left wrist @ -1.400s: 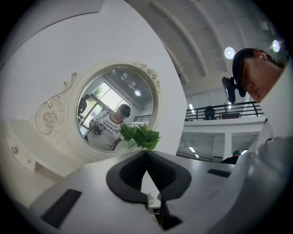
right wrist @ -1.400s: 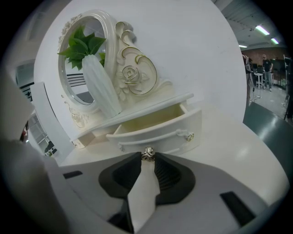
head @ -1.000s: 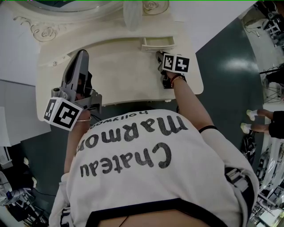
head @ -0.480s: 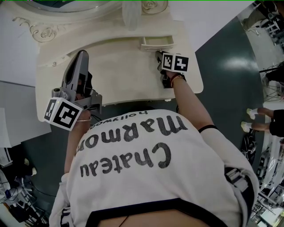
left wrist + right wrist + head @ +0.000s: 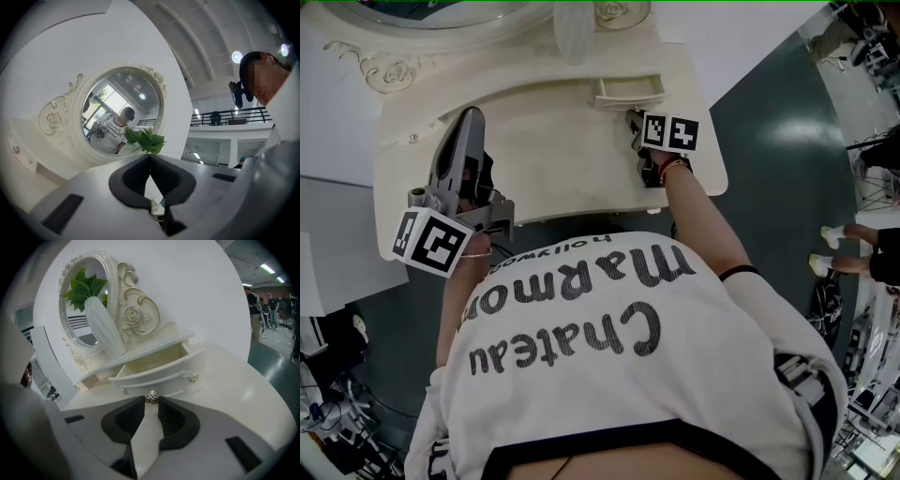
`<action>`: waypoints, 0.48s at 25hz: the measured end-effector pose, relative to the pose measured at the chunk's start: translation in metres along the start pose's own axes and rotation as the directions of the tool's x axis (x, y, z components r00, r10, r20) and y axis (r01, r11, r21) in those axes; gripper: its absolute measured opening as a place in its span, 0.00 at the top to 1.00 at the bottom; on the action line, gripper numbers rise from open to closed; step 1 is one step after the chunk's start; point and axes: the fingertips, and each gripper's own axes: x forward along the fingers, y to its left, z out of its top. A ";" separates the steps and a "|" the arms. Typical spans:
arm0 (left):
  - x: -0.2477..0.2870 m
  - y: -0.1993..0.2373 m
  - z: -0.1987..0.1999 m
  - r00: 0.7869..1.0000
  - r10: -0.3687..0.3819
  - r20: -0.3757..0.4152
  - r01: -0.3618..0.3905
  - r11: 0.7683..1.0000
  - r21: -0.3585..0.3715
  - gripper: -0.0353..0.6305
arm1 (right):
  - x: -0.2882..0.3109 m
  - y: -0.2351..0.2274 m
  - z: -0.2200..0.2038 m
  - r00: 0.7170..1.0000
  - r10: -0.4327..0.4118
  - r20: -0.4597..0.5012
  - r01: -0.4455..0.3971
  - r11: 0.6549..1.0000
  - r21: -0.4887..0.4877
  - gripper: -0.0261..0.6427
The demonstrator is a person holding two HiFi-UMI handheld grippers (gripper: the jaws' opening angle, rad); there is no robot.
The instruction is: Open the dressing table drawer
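Person's got on a white short-sleeved T-shirt (image 5: 609, 319) with big black "Chateau Marmont" lettering, plus a dark bracelet (image 5: 673, 167). The grey-bodied left gripper (image 5: 469, 114) and grey-bodied right gripper (image 5: 634, 114) have black rubbery pads (image 5: 180, 418). Each has a white cube with black square markers (image 5: 431, 239).

left gripper (image 5: 150, 157): jaws together, empty | ahead: round mirror (image 5: 123, 115) | green leaves (image 5: 145, 139) at its lower edge

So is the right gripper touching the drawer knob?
Touching. The right gripper view shows the right gripper with its jaw tips pressed against both sides of the knob, with no gap between them.
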 end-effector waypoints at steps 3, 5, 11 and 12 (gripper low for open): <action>0.001 -0.001 -0.001 1.000 -0.003 -0.001 0.003 1.000 -0.002 0.91 | 0.000 0.001 0.000 1.000 0.002 -0.001 -0.002 1.000 0.006 0.81; 0.002 -0.002 -0.002 1.000 -0.009 -0.004 0.009 1.000 -0.004 0.91 | -0.001 0.001 -0.002 1.000 0.004 -0.004 -0.004 1.000 0.011 0.81; 0.002 -0.003 -0.003 1.000 -0.014 -0.003 0.014 1.000 -0.008 0.91 | -0.004 0.003 -0.007 1.000 0.014 -0.014 -0.013 0.999 0.031 0.81; 0.002 -0.003 -0.003 1.000 -0.013 -0.005 0.013 1.000 -0.007 0.91 | -0.004 0.003 -0.008 1.000 0.014 -0.014 -0.014 0.999 0.029 0.81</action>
